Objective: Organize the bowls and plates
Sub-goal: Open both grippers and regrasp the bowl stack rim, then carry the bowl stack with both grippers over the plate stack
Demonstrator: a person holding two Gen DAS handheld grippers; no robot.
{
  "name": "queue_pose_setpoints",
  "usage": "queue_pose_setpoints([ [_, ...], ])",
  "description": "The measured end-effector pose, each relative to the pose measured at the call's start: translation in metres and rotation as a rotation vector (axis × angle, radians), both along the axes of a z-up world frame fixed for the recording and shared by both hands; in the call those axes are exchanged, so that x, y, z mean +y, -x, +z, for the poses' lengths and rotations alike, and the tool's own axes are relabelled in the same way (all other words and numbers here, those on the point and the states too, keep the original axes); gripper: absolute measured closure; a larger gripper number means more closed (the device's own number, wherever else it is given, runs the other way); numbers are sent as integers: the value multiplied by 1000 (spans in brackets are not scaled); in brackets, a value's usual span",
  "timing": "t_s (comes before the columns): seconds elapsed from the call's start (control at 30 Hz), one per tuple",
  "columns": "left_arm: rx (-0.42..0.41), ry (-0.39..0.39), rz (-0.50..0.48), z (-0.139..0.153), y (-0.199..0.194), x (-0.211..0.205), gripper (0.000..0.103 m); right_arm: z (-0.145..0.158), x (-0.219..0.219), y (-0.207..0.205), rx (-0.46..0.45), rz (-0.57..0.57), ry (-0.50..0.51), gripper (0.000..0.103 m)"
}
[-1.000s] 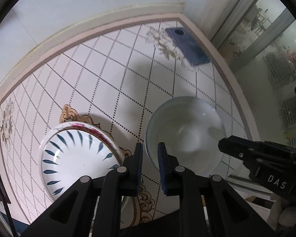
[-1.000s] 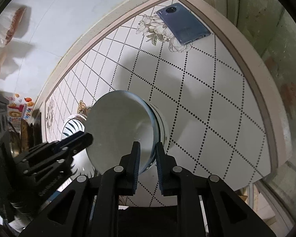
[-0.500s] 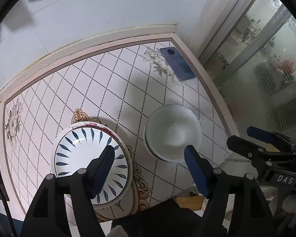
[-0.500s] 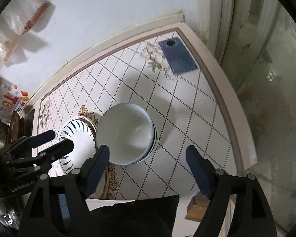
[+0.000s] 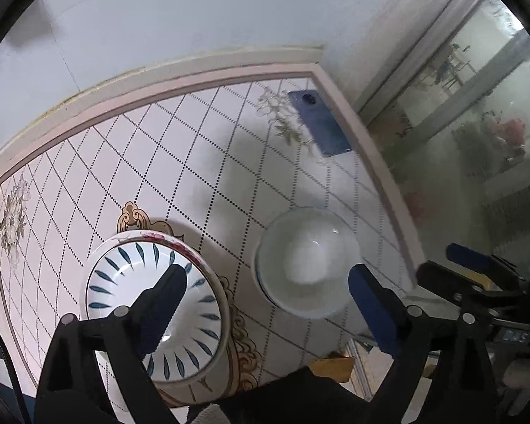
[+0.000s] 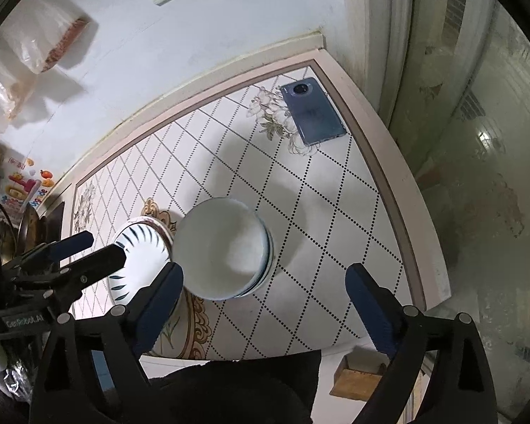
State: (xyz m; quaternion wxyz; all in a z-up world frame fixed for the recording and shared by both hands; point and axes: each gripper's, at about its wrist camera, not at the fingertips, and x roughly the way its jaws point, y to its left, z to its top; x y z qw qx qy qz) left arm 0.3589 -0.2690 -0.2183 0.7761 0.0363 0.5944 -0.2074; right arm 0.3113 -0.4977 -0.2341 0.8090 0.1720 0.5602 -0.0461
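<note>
A stack of plain white bowls [image 5: 309, 261] stands on the tiled table; it also shows in the right wrist view [image 6: 224, 247]. To its left stands a stack of plates topped by one with blue leaf marks [image 5: 152, 304], also seen in the right wrist view [image 6: 139, 254]. My left gripper [image 5: 268, 304] is open and empty, held above the table over both stacks. My right gripper [image 6: 265, 296] is open and empty, held above the table near its front edge, with the bowls just beyond it.
A blue phone [image 6: 312, 115] lies face down at the table's far right corner, also in the left wrist view [image 5: 318, 127]. A white wall backs the table. The table's right edge [image 6: 399, 190] drops to a floor. A wooden block [image 6: 357, 378] lies below.
Both grippers were shut low by the white bowls' rim a second ago. They have opened wide and lifted up and back, leaving the bowls on the table.
</note>
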Motion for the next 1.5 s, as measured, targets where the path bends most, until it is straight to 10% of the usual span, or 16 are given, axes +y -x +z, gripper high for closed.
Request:
queue_pose_setpoints([
  [0.63, 313, -33, 9, -132, -61, -23, 11, -155, -19, -55, 154, 35, -381, 8],
  [0.83, 370, 20, -2, -144, -61, -29, 12, -176, -14, -62, 163, 41, -467, 8],
  [1.1, 388, 91, -24, -148, -59, -44, 51, -197, -13, -65, 173, 28, -542, 39],
  [1.5, 362, 68, 30, -146, -54, -41, 52, -200, -14, -61, 161, -14, -561, 48],
])
